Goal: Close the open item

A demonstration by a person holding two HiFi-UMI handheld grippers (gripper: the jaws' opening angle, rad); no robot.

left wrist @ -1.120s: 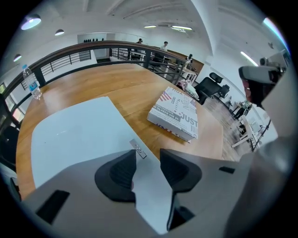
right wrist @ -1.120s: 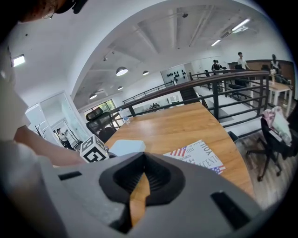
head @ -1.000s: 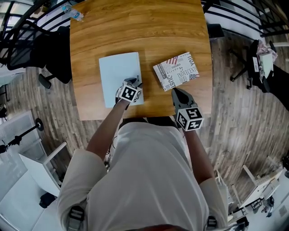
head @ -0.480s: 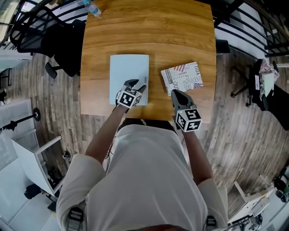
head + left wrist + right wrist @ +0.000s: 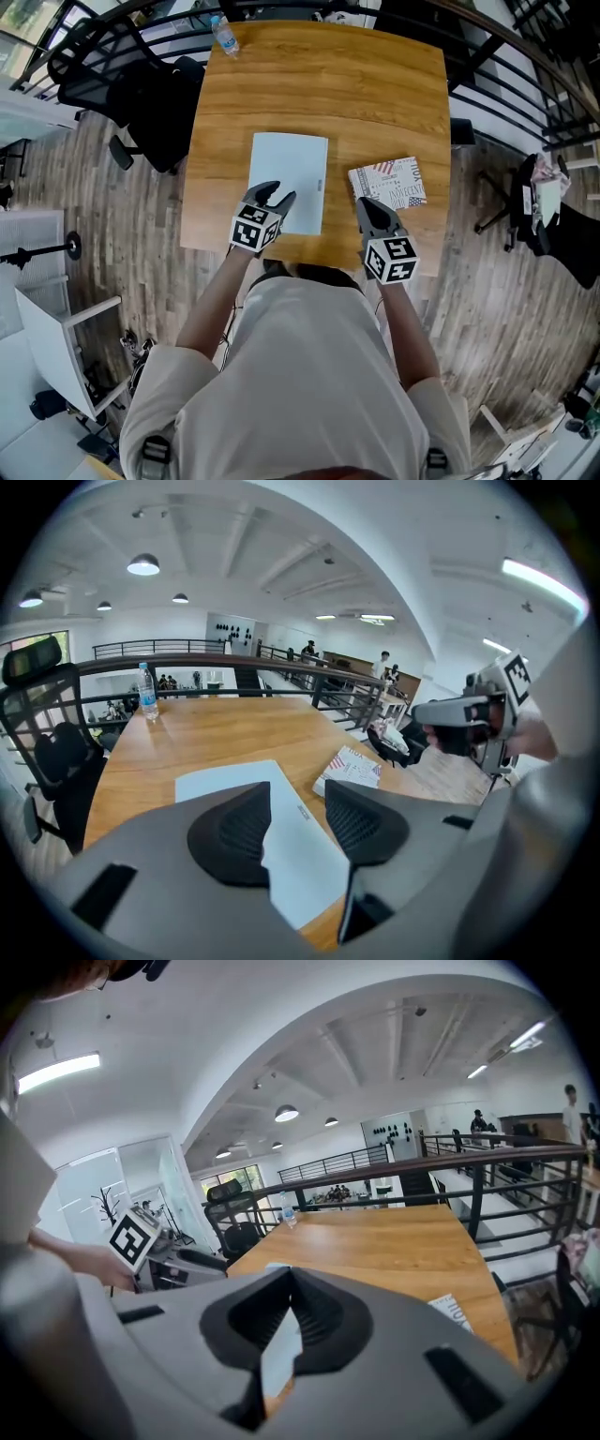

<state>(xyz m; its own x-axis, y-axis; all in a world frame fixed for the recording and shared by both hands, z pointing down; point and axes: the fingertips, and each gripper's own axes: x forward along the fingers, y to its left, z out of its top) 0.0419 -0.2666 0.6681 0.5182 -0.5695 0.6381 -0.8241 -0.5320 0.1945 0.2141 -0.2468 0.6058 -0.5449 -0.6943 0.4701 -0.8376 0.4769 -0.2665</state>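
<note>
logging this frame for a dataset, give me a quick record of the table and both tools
table: wooden
pale book: lies flat, looks closed
patterned book: flat, right of the pale book, apart from it
bottle: upright, far left corner
chair: black, left of the table
left tool: open, nothing between its jaws, above the pale book's near left corner; jaws have just been closing a little
right tool: shut, empty, by the patterned book's near left corner
</note>
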